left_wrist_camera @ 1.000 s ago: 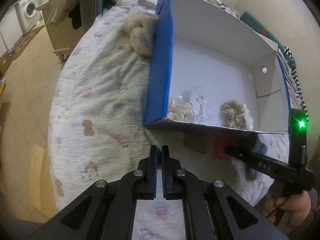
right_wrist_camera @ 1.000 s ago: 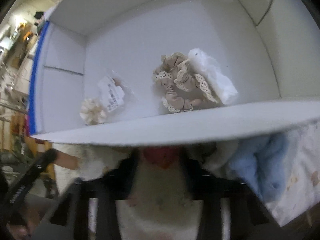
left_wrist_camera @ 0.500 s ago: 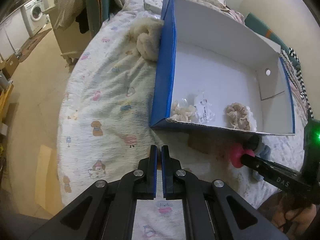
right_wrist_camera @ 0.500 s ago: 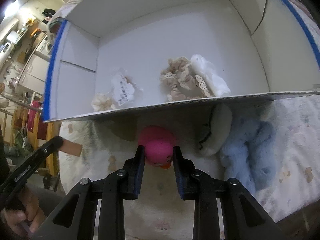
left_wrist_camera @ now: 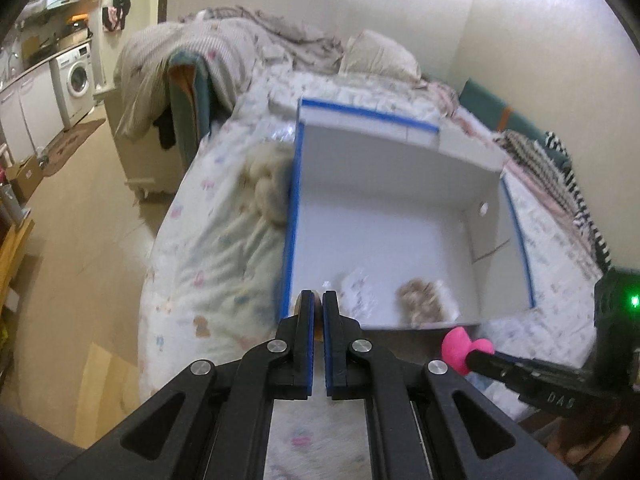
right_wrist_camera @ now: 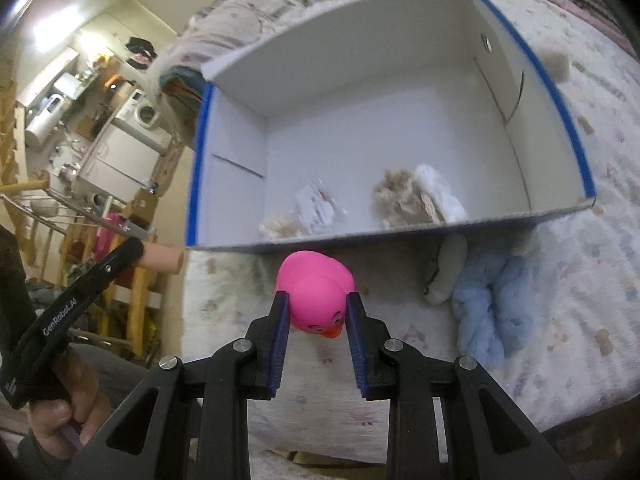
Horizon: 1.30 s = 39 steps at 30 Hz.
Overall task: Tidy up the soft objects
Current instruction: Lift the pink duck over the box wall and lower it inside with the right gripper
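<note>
The right gripper (right_wrist_camera: 317, 312) is clamped on a pink rubber duck (right_wrist_camera: 315, 296), its blue pads pressing the toy's flanks with the orange beak pointing back toward the camera, and the duck hangs clear of the patterned bedsheet (right_wrist_camera: 580, 280) just short of the near wall of the white cardboard box (right_wrist_camera: 400, 236). The step in hand looks like carrying the duck over that wall and setting it down inside. To do it well, lift enough that the toy's underside passes above the box's near edge, since a soft wall would fold or the box would slide on the bedding if clipped. Inside, a beige lace scrunchie (right_wrist_camera: 404, 196) with a white one against it lies near the right of the near wall, and a small packet (right_wrist_camera: 318, 204) and a cream scrunchie (right_wrist_camera: 280, 226) lie to the left; the far half of the floor is bare, so aim there and let go low. Squeeze no harder, as the duck deforms easily. The left gripper (left_wrist_camera: 316, 312) has its jaws pressed shut and empty; keep it off the right one's path. A blue plush (right_wrist_camera: 492, 300) and a cream plush (right_wrist_camera: 444, 272) wait on the sheet by the box's near right corner
</note>
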Each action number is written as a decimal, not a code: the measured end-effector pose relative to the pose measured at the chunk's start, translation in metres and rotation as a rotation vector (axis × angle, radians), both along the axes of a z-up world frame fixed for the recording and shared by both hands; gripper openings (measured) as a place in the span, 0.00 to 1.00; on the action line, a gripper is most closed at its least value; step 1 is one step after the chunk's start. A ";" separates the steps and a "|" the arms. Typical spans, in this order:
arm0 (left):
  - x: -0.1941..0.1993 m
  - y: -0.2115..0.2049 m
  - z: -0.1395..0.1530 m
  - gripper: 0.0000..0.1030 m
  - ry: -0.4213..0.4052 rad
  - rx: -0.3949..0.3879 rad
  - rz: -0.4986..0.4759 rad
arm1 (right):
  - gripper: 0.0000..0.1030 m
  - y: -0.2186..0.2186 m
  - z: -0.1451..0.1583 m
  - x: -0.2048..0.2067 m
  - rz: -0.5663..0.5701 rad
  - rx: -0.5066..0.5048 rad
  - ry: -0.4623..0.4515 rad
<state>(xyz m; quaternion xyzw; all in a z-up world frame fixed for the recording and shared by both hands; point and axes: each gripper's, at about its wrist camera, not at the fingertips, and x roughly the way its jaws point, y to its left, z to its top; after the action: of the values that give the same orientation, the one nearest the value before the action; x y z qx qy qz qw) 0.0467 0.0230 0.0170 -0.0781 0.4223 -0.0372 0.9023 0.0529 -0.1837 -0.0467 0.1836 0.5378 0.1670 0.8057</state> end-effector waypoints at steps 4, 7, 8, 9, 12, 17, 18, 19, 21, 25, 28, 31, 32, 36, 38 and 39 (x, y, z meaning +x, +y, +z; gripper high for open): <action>0.016 -0.008 0.021 0.04 -0.047 0.001 -0.015 | 0.29 -0.009 0.025 0.006 -0.011 0.021 -0.058; 0.035 -0.015 0.031 0.04 -0.063 0.026 -0.028 | 0.29 -0.015 0.044 0.015 -0.022 0.014 -0.109; 0.040 -0.017 0.033 0.04 -0.063 0.029 -0.030 | 0.29 -0.018 0.048 0.019 -0.028 0.014 -0.120; 0.046 -0.019 0.033 0.04 -0.063 0.034 -0.033 | 0.29 -0.022 0.052 0.024 -0.033 0.013 -0.130; 0.063 -0.026 0.030 0.04 -0.063 0.062 -0.043 | 0.29 -0.030 0.058 0.040 -0.048 -0.001 -0.150; 0.090 -0.033 0.005 0.04 -0.028 0.074 -0.052 | 0.29 -0.036 0.048 0.065 -0.065 -0.044 -0.179; 0.094 -0.035 -0.004 0.04 -0.019 0.070 -0.059 | 0.29 -0.037 0.042 0.068 -0.070 -0.045 -0.175; 0.097 -0.036 -0.011 0.04 -0.008 0.071 -0.066 | 0.29 -0.038 0.035 0.070 -0.075 -0.044 -0.168; 0.101 -0.040 -0.026 0.04 0.022 0.070 -0.079 | 0.29 -0.039 0.017 0.075 -0.090 -0.038 -0.138; 0.110 -0.047 -0.050 0.04 0.070 0.078 -0.106 | 0.29 -0.036 -0.001 0.085 -0.103 -0.033 -0.099; 0.113 -0.049 -0.062 0.04 0.082 0.094 -0.109 | 0.29 -0.030 -0.006 0.088 -0.091 -0.056 -0.101; 0.115 -0.050 -0.065 0.04 0.092 0.065 -0.113 | 0.29 -0.030 -0.013 0.091 -0.087 -0.064 -0.085; 0.115 -0.051 -0.065 0.04 0.087 0.073 -0.115 | 0.29 -0.030 -0.016 0.092 -0.085 -0.068 -0.080; 0.117 -0.051 -0.073 0.04 0.108 0.081 -0.112 | 0.29 -0.029 -0.023 0.097 -0.083 -0.085 -0.055; 0.118 -0.051 -0.075 0.04 0.118 0.087 -0.104 | 0.29 -0.030 -0.027 0.097 -0.081 -0.092 -0.046; 0.118 -0.051 -0.075 0.04 0.120 0.088 -0.103 | 0.29 -0.029 -0.028 0.097 -0.079 -0.095 -0.041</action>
<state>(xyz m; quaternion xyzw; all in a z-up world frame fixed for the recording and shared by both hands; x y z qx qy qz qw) 0.1650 -0.0280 -0.0580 -0.0187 0.4803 -0.0601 0.8748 0.1501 -0.2131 -0.0748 0.1631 0.5208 0.1130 0.8303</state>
